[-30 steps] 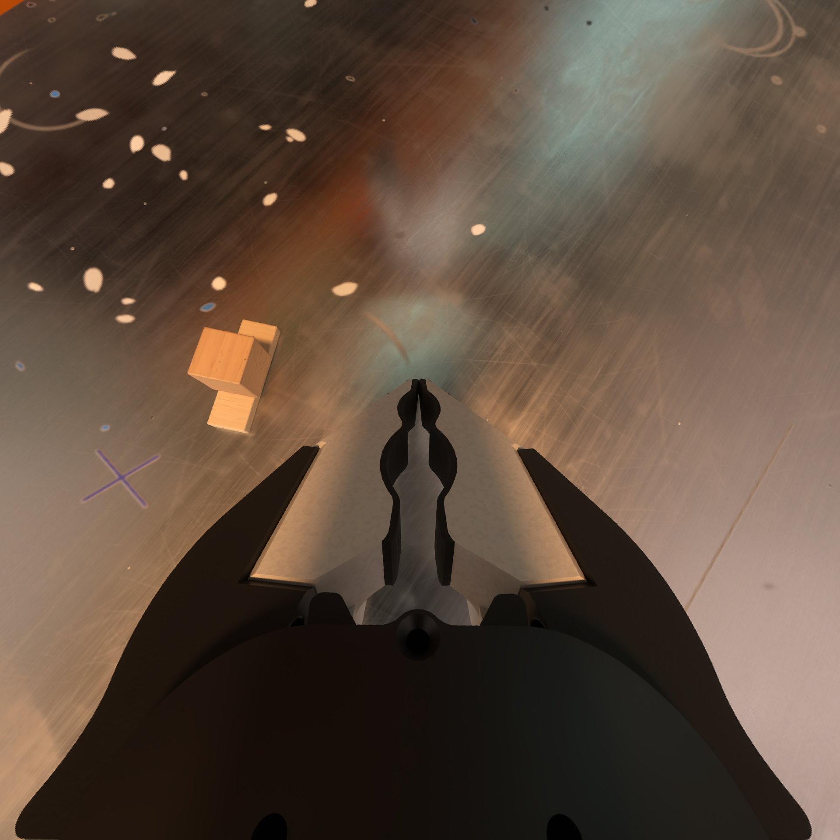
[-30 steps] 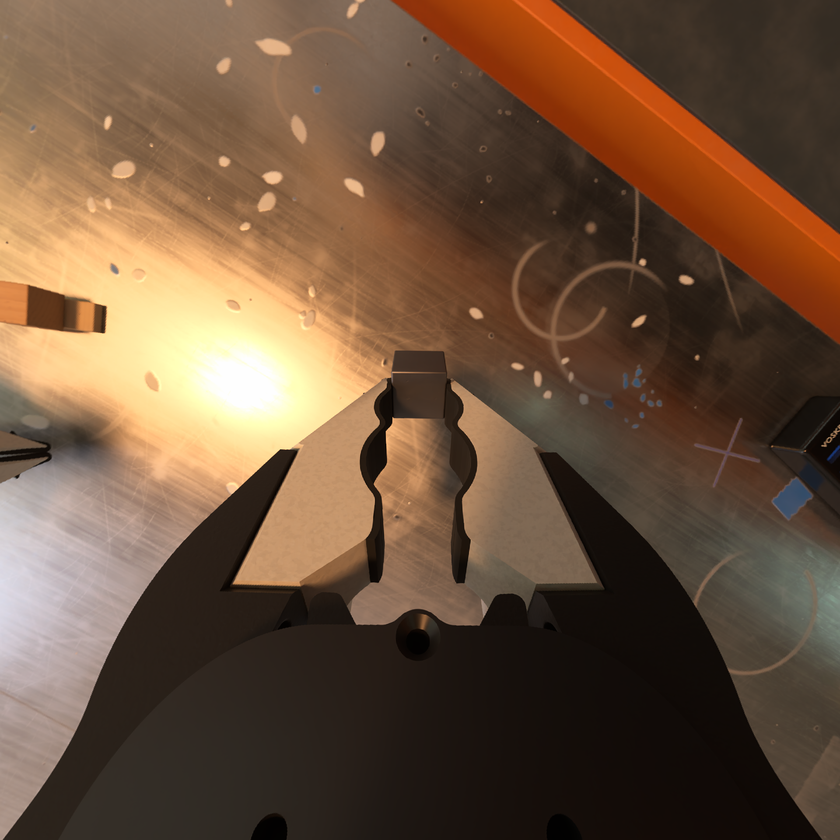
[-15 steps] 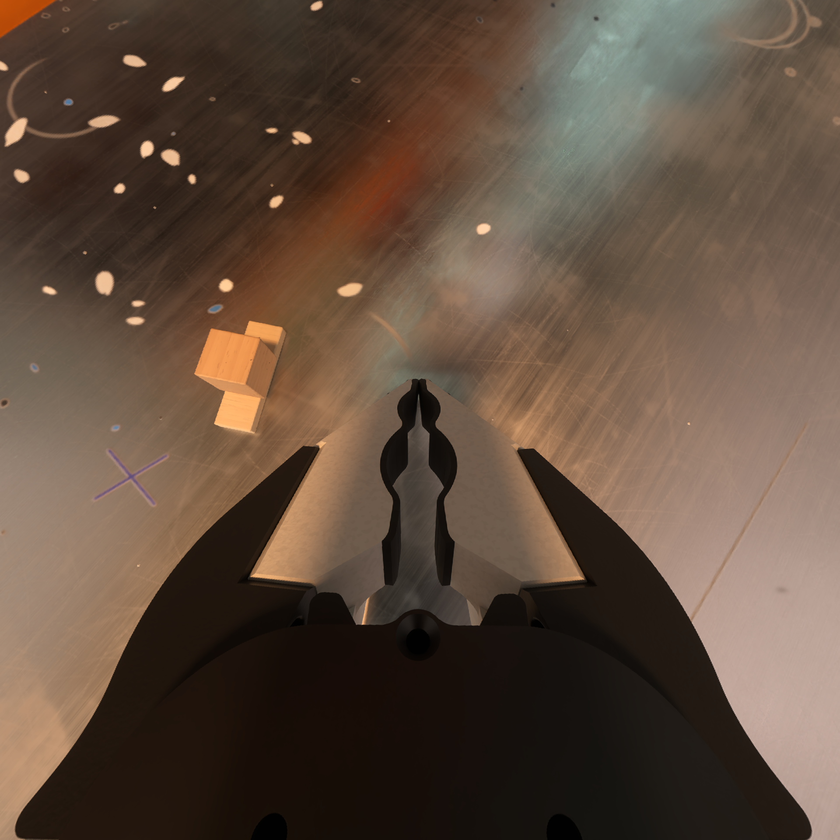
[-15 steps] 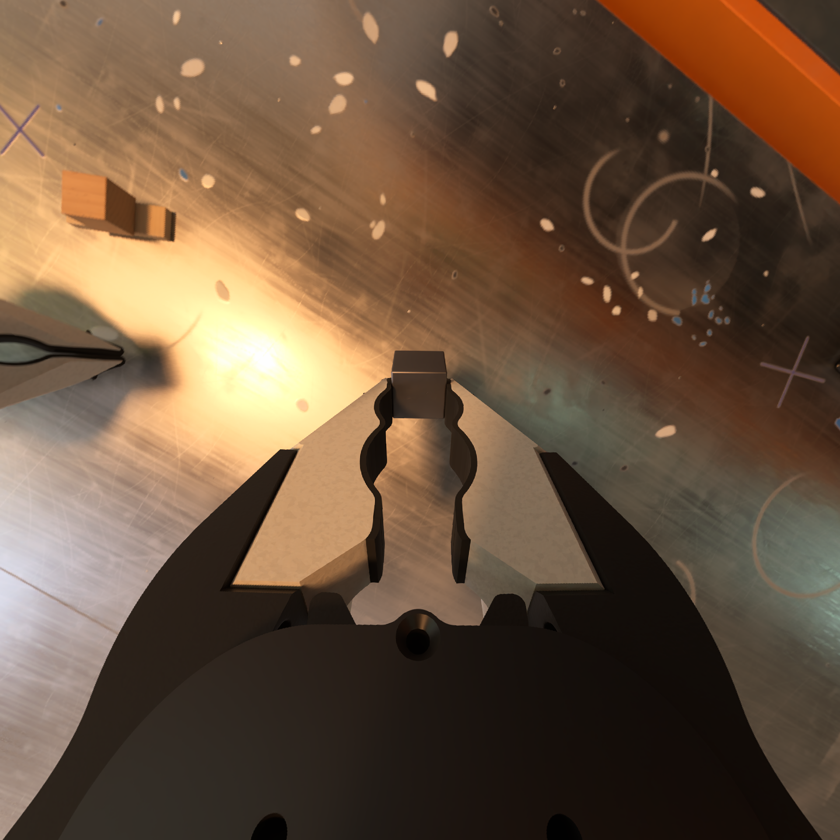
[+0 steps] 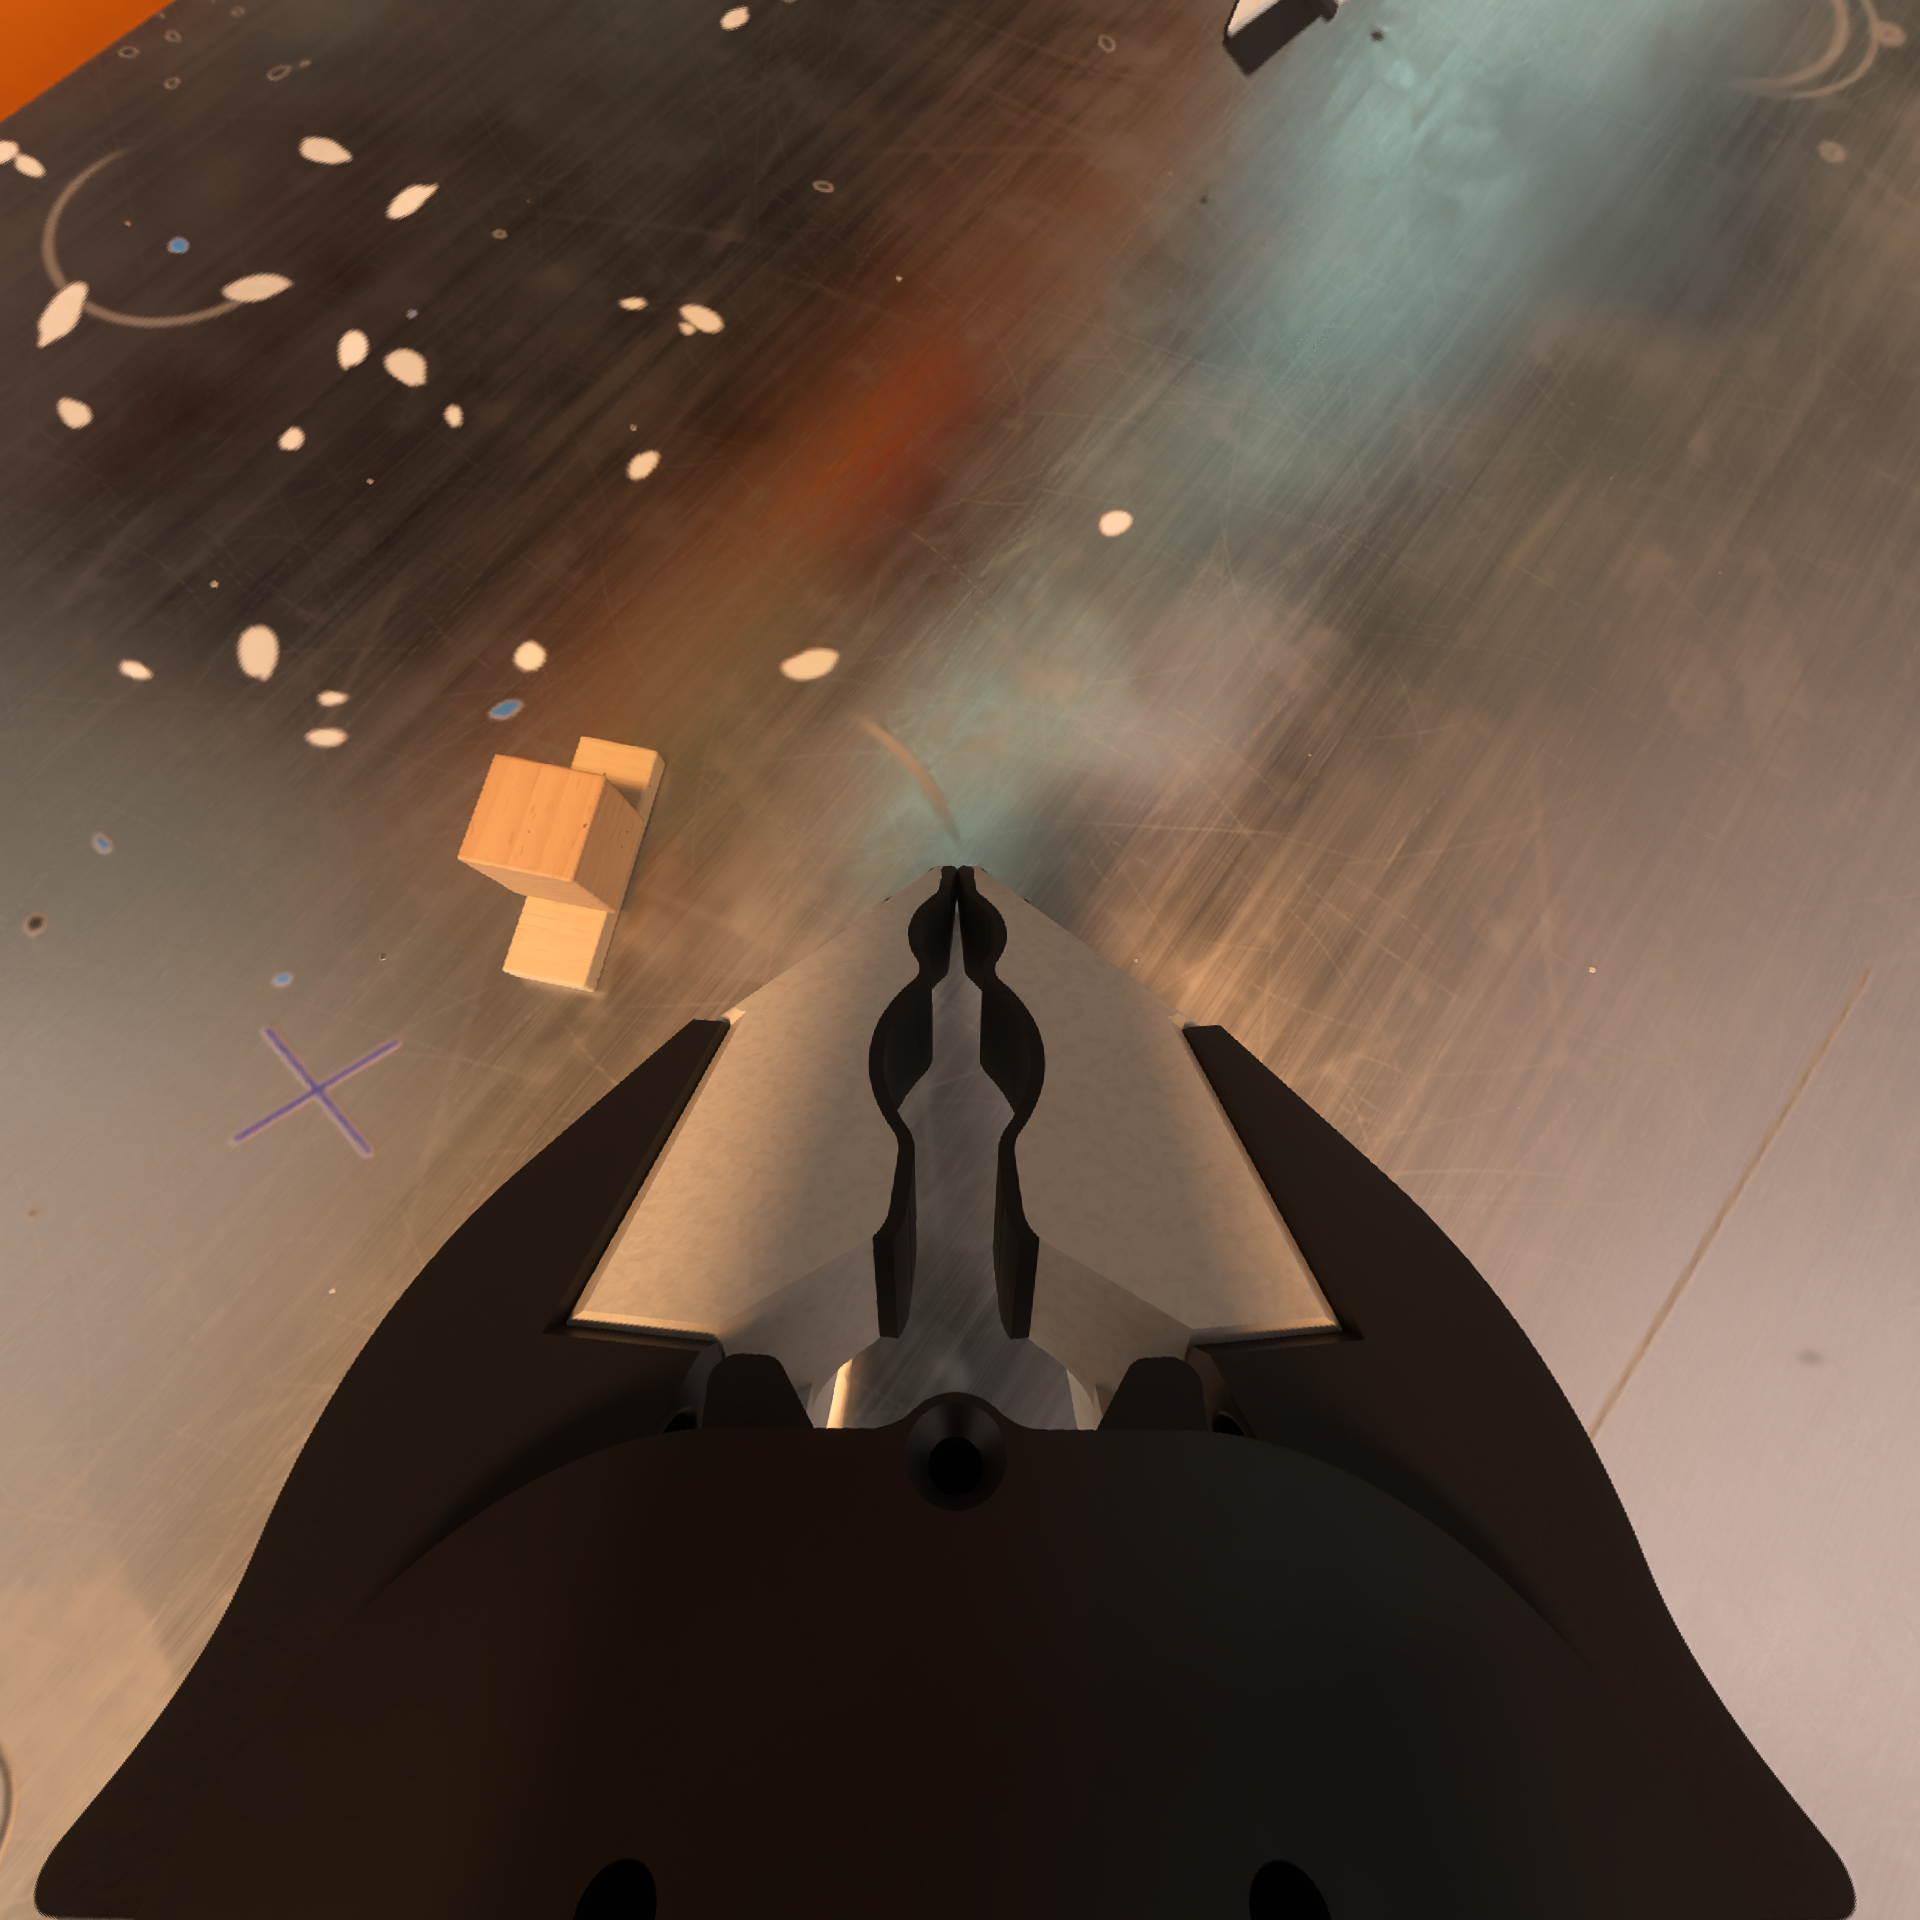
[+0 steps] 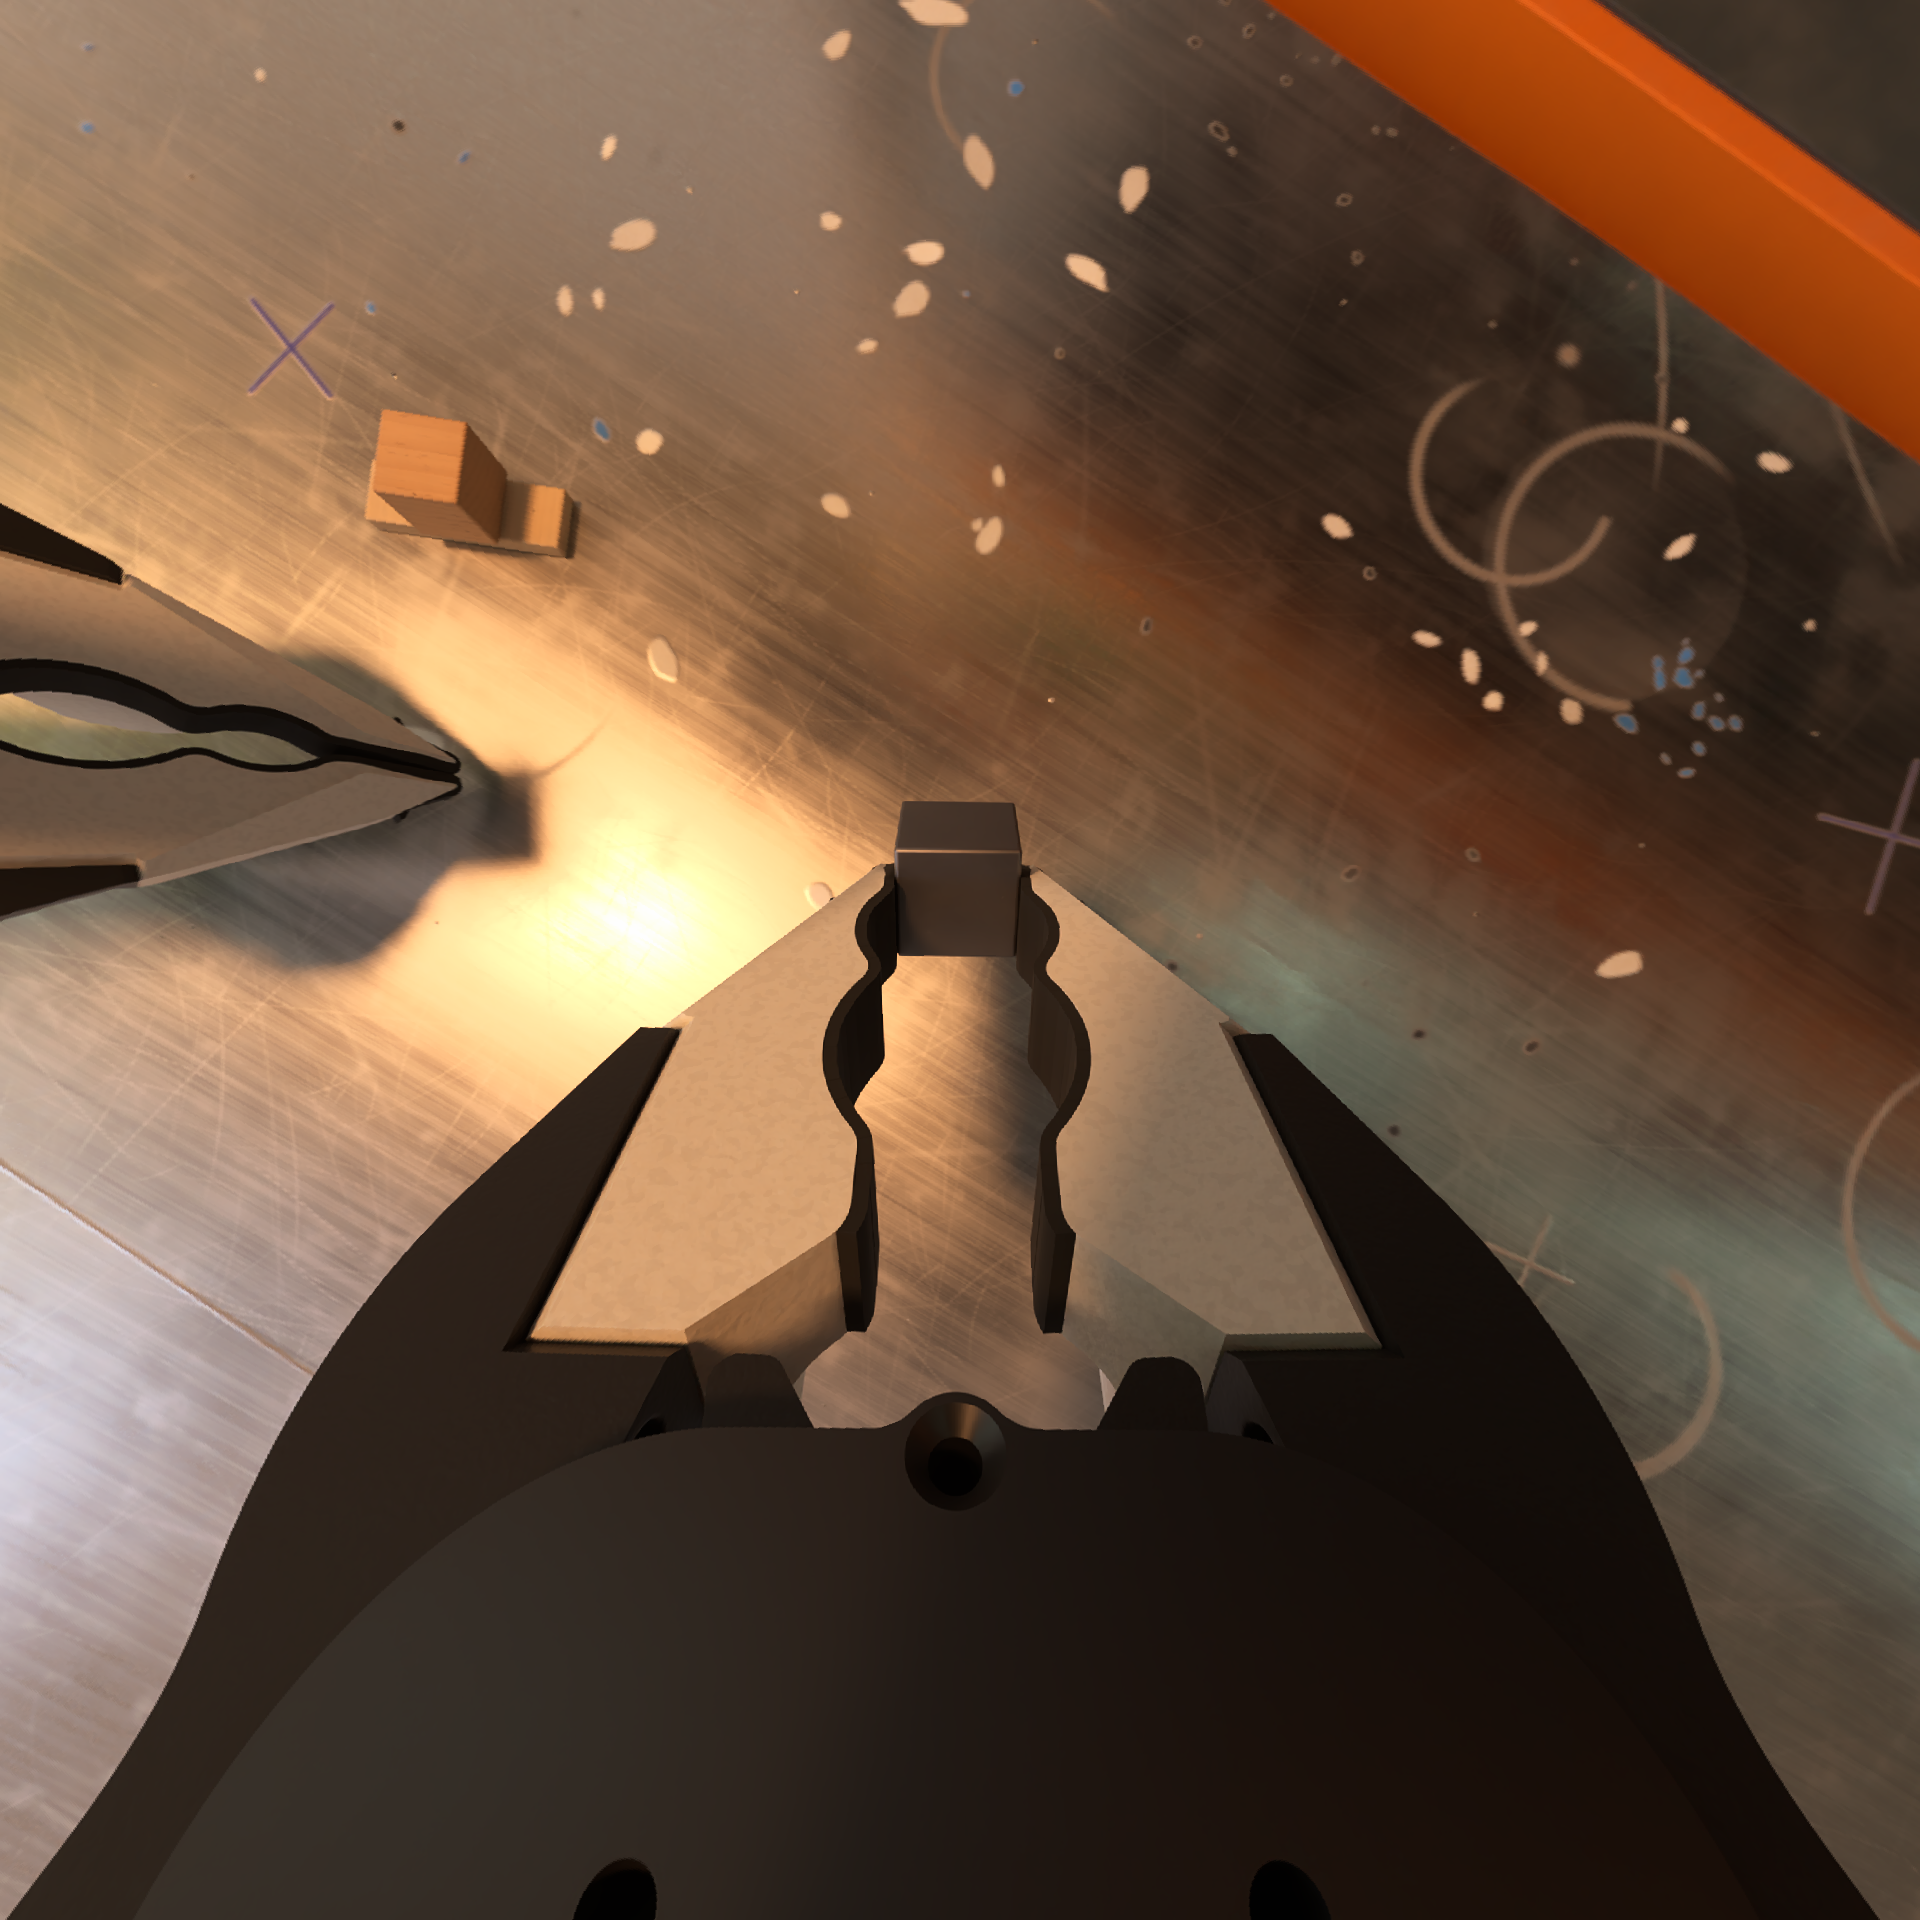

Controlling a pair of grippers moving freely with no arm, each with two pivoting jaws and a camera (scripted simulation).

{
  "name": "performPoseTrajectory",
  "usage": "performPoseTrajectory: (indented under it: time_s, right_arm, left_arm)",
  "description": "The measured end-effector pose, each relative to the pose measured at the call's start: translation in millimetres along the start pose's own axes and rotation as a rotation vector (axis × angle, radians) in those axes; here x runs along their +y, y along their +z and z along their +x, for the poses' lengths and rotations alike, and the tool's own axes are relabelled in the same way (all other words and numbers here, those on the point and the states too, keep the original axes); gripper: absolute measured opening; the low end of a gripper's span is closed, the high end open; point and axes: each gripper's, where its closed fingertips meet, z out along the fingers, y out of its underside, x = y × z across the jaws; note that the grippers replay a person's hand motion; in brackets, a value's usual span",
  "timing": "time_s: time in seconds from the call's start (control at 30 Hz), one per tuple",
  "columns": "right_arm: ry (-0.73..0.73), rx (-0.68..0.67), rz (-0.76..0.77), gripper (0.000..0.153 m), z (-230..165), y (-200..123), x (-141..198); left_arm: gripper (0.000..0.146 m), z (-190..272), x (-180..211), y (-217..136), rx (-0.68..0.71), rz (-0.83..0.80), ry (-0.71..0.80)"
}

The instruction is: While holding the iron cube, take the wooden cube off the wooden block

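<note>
A pale wooden cube [image 5: 549, 831] sits on top of a flat wooden block [image 5: 561, 940] on the scratched metal table. In the left wrist view they lie ahead and to the left of my left gripper [image 5: 956, 875], which is shut and empty, apart from them. My right gripper [image 6: 956, 883] is shut on a small grey iron cube [image 6: 956, 883] and holds it above the table. In the right wrist view the wooden cube [image 6: 431, 473] and wooden block [image 6: 540, 520] lie at upper left, and the left gripper [image 6: 447, 769] shows at the left edge.
An orange rail [image 6: 1662, 197] borders the table at upper right in the right wrist view, and a corner of it [image 5: 52, 42] shows top left in the left wrist view. A dark object [image 5: 1273, 26] pokes in at the top edge. Purple cross marks [image 5: 312, 1089] are drawn on the table.
The right gripper has swung left with the iron cube, so the wooden pieces and left gripper moved further into its view. The left gripper has crept slightly towards the wooden pieces.
</note>
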Motion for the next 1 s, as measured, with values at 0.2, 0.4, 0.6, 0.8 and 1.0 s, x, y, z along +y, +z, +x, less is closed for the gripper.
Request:
performPoseTrajectory:
  time_s: [0.2,0.4,0.6,0.8,1.0]
  right_arm:
    - [0.007,-0.018,-0.029,0.022,-6,8,1]
    - [0.01,-0.017,-0.038,0.022,-3,9,5]
    - [0.023,-0.001,-0.053,0.022,9,5,13]
    - [0.051,0.022,-0.072,0.022,27,-2,25]
    - [0.063,0.015,-0.012,0.022,37,-11,16]
  left_arm:
    - [0.0,0,0,0,0.01,0.0,-0.01]
    - [0.0,-1,0,0,0.007,0.0,-0.007]
    - [0.0,-1,0,0,0.009,0.0,-0.008]
    - [0.0,-1,0,0,0.008,0.0,-0.008]
    - [0.0,-1,0,1,0.003,0.0,-0.003]
